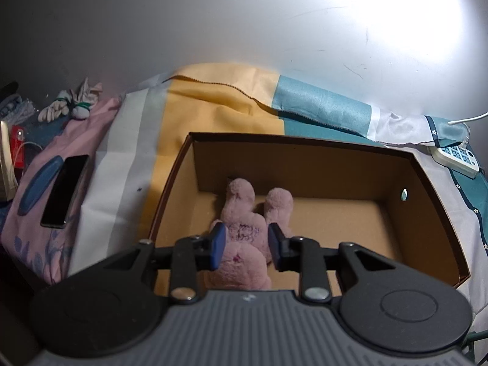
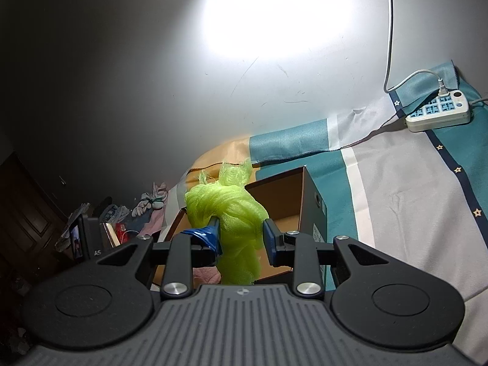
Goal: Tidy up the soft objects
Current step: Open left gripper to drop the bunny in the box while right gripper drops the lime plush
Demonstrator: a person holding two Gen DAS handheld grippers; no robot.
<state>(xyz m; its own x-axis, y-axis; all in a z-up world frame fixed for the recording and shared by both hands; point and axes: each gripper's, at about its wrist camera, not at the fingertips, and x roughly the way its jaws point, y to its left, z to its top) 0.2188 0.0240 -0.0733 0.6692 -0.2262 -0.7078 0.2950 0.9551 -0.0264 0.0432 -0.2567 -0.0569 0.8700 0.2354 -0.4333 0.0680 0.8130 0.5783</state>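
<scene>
A pink plush toy (image 1: 247, 228) lies in the near left part of an open cardboard box (image 1: 305, 164) on the bed. My left gripper (image 1: 245, 244) hangs over it with its blue pads either side of the toy's body, jaws apart and loosely around it. My right gripper (image 2: 241, 239) is shut on a bright yellow-green mesh bundle (image 2: 225, 210) and holds it in the air above the box (image 2: 283, 192). A bit of pink plush (image 2: 207, 274) shows below the right gripper.
The box sits on a striped yellow, teal and white sheet (image 1: 219, 106). A black phone (image 1: 64, 190) lies on pink bedding at left. Tied white gloves (image 1: 73, 105) lie at far left. A white power strip (image 2: 436, 111) with a cable lies at right.
</scene>
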